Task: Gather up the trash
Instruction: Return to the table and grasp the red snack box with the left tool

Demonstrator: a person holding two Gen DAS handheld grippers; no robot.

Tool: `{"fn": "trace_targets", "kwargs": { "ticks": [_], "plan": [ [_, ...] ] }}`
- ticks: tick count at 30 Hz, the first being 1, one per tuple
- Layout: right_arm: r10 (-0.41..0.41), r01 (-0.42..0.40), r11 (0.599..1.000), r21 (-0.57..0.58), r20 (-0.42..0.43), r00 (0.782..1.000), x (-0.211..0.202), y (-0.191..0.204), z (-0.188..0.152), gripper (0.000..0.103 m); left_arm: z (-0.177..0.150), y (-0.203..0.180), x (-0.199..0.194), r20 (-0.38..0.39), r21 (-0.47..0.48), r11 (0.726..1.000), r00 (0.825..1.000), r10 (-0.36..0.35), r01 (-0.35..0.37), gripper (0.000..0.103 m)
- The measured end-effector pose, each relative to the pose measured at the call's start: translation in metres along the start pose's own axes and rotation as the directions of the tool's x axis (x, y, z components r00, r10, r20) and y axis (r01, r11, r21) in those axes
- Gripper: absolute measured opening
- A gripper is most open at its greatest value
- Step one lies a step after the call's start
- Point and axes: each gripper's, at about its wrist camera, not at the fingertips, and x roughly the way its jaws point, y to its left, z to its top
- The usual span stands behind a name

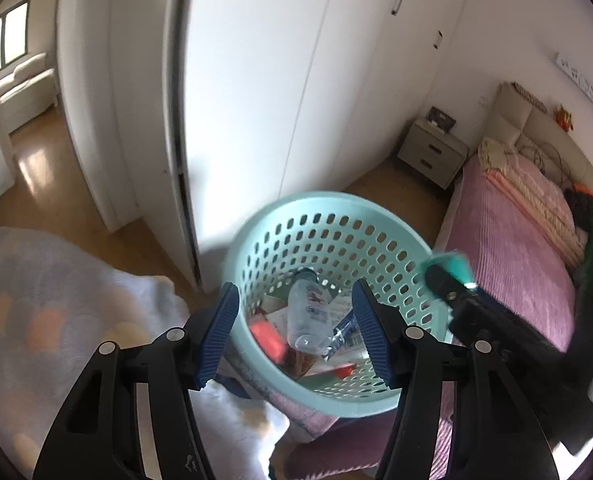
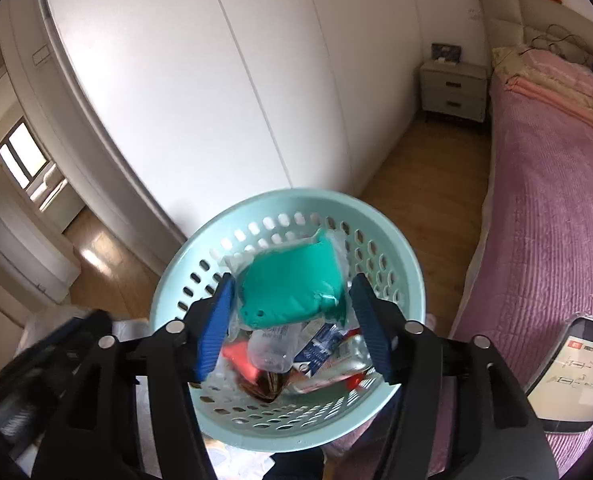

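Observation:
A pale green perforated basket (image 1: 400, 256) (image 2: 176, 280) holds trash: a clear plastic bottle (image 1: 308, 312) (image 2: 272, 348), a red wrapper (image 1: 268, 338) (image 2: 240, 358) and several packets. My left gripper (image 1: 296, 336) is open and empty over the basket's near rim. My right gripper (image 2: 292, 328) has its jaws wide around a green packet in clear wrap (image 2: 292, 284) over the basket; I cannot tell if the pads touch it. The right gripper with the packet (image 1: 456, 266) also shows in the left wrist view.
A white wardrobe (image 1: 256, 92) (image 2: 216, 100) stands behind the basket. A bed with a pink cover (image 1: 512, 248) (image 2: 552, 208) is to the right, a phone (image 2: 572, 368) on it. A pale blanket (image 1: 56, 300) lies to the left. A bedside drawer unit (image 1: 432, 152) (image 2: 454, 88) stands far back.

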Motion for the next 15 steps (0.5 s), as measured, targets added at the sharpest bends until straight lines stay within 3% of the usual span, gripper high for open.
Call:
{"fn": "trace_targets", "kwargs": {
  "ticks": [6,15],
  "plan": [
    [0.008,-0.008,1.0,0.012,0.031,1.0,-0.02,0.004,-0.009,0.059,0.003,0.009,-0.051,0.069,-0.029,0.999,0.997,0.022,-0.02,0.058],
    [0.06,-0.056,0.998,-0.04,0.106,0.993,-0.082,0.029,-0.024,0.059,-0.016,0.016,-0.137,0.178,-0.019,0.999,0.984,-0.021,0.025,0.058]
  ]
}}
